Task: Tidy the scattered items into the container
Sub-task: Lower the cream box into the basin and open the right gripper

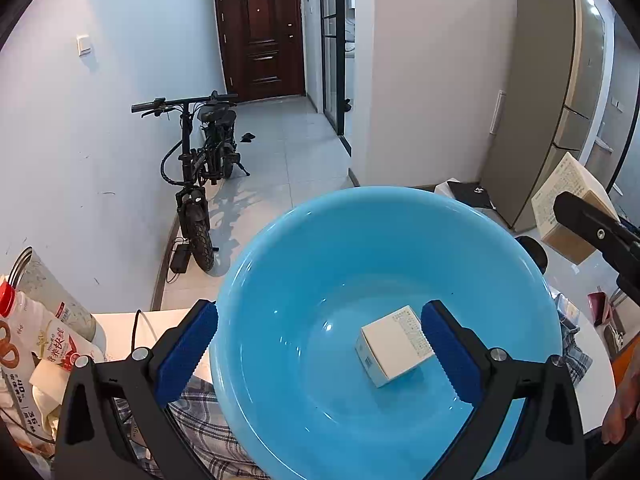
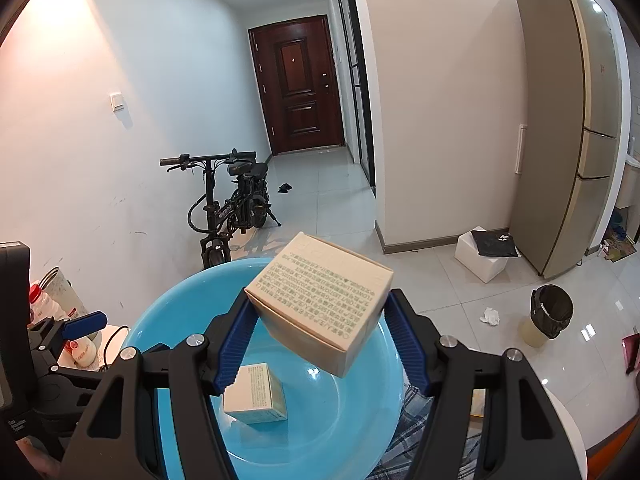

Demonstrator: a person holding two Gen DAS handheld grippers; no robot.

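Blue basin (image 1: 280, 264) on the counter (image 1: 120, 332), over a plaid cloth (image 1: 204, 412). Small white box (image 1: 394, 346) lying on the basin floor, toward 4 o'clock. Left gripper (image 1: 320, 356) above it, fingers (image 1: 186, 346) spread wide, gripping nothing. Right gripper (image 2: 320, 340) poised over the basin's 2 o'clock rim, fingers (image 2: 236, 344) clamped on a larger tan box (image 2: 320, 300) (tilted, printed side up).

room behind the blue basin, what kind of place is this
Most likely a lived-in flat, near its entrance hall: a dark red panelled front door, a black folding electric bike parked by the wall, and a tall beige fridge.
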